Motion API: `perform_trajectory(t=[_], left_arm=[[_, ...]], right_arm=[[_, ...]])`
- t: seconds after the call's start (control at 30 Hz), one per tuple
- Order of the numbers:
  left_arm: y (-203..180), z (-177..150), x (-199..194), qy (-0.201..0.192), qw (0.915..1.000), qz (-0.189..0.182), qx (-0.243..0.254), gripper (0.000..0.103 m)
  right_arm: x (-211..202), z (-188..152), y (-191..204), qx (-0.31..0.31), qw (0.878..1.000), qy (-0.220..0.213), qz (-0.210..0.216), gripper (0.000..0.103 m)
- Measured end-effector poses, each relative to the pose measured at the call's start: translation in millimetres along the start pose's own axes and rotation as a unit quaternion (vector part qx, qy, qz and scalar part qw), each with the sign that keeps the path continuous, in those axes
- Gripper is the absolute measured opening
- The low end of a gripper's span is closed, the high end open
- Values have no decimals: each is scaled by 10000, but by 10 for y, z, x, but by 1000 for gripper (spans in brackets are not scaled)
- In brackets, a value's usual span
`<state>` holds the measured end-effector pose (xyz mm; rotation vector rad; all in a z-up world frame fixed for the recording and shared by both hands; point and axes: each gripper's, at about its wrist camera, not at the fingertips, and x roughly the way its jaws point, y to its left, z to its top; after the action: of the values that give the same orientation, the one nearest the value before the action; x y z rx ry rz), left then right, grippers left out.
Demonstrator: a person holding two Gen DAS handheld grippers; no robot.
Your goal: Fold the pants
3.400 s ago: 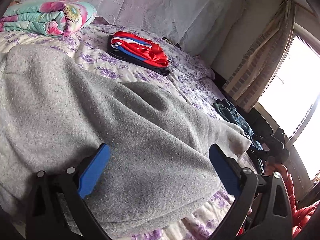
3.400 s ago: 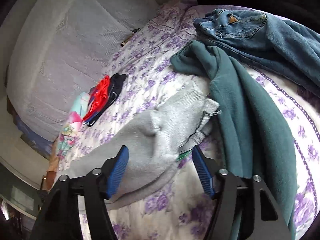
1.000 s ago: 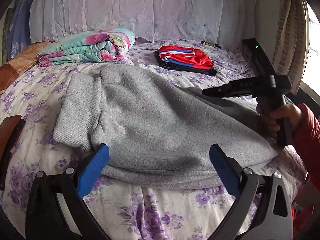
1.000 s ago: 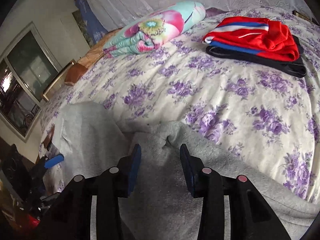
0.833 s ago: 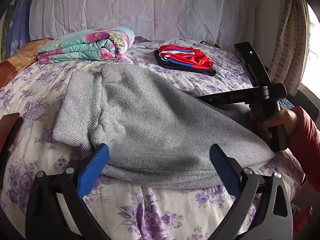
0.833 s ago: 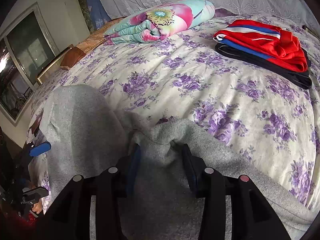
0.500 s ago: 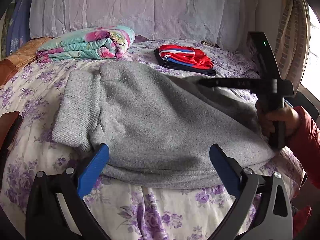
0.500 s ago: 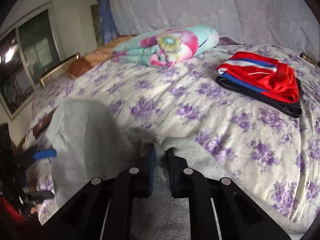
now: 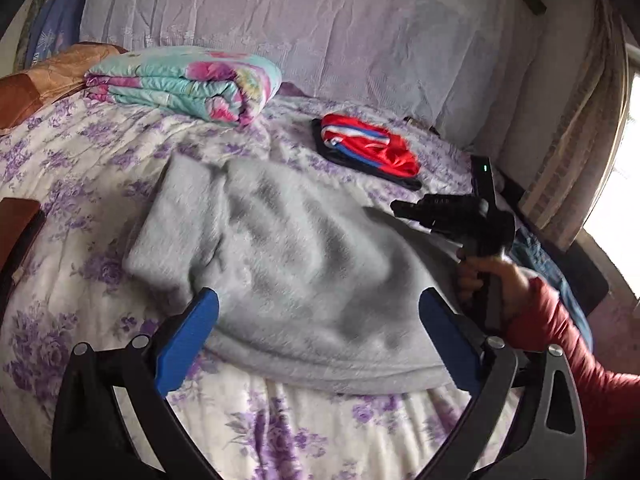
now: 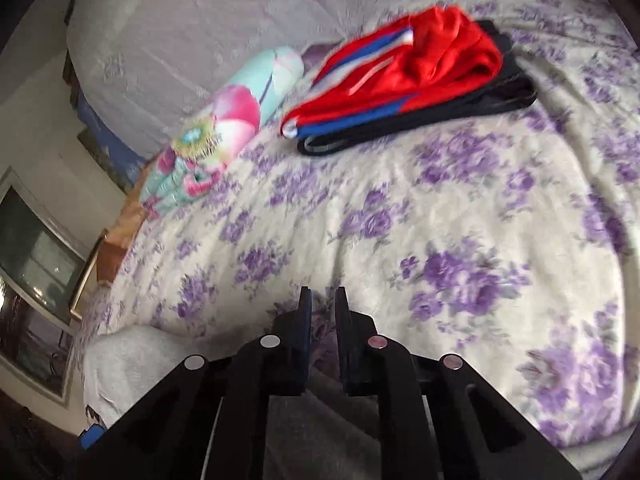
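Left tool (image 9: 316, 336): I held it spread wide, empty, over the near edge of the grey pants (image 9: 288, 264).
Pants: lying doubled on the bed (image 9: 320, 432).
Right tool (image 10: 323, 312): fingers nearly together; whether they pinched fabric I could not tell.
Risk: I judged a thin pinch might slip, collapsing the fold.

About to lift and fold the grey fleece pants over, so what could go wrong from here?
1. The right gripper looks nearly shut, but I cannot see fabric between its fingers; the pinch may be thin and slip.
2. The left gripper is open, pinning nothing, so the grey fleece pants may drag across the purple-flowered bedsheet.
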<state>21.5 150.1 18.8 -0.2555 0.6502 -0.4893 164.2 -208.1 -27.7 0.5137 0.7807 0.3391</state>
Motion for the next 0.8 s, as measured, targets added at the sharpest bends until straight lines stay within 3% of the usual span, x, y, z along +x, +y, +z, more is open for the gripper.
perform_trajectory(t=[0.07, 0.1, 0.13, 0.17, 0.23, 0.27, 0.3, 0.33, 0.37, 0.47, 0.53, 0.57, 0.63, 0.73, 0.8], left_arm=[[-156, 157, 18, -91, 9997, -36, 243, 98], [-217, 219, 85, -74, 9993, -5, 366, 98], [-255, 264, 173, -19, 9990, 20, 451, 98], [-273, 297, 316, 131, 9985, 86, 519, 98], [-164, 263, 682, 674, 9949, 501, 560, 98], [-44, 179, 854, 920, 9907, 824, 567, 98], [22, 93, 913, 923, 9899, 815, 700, 97], [-25, 64, 870, 822, 9887, 874, 903, 98], [-84, 78, 814, 765, 9874, 997, 960, 98], [-72, 3, 719, 693, 9864, 1132, 972, 97], [-148, 31, 503, 412, 9909, 996, 809, 97], [-159, 65, 416, 305, 9936, 815, 722, 97], [-263, 138, 266, 113, 9968, 433, 659, 98], [-392, 178, 341, 194, 9964, 210, 794, 98], [-295, 75, 667, 643, 9926, 571, 859, 98]], right_arm=[[-139, -97, 314, -535, 9982, -27, 278, 14], [-128, -167, 470, -805, 9959, 106, 397, 22], [-54, -239, 616, -1073, 9926, 316, 471, 41], [47, -310, 718, -1331, 9887, 535, 438, 48], [325, -429, 749, -1588, 9823, 985, 89, 50], [441, -419, 635, -1287, 9840, 1218, 166, 48], [447, -359, 505, -934, 9877, 1213, 314, 40], [405, -279, 390, -748, 9916, 1042, 190, 16], [352, -231, 283, -678, 9938, 883, -66, 4], [150, -155, 25, -93, 9986, 520, -66, 0], [-101, -156, 111, -279, 9994, 108, -161, 10], [-215, -163, 194, -413, 9991, -27, -1, 14], [-382, -224, 355, -651, 9972, -131, 345, 50], [-259, -398, 526, -1079, 9933, 246, 340, 65], [17, -520, 441, -1071, 9908, 832, -15, 66]])
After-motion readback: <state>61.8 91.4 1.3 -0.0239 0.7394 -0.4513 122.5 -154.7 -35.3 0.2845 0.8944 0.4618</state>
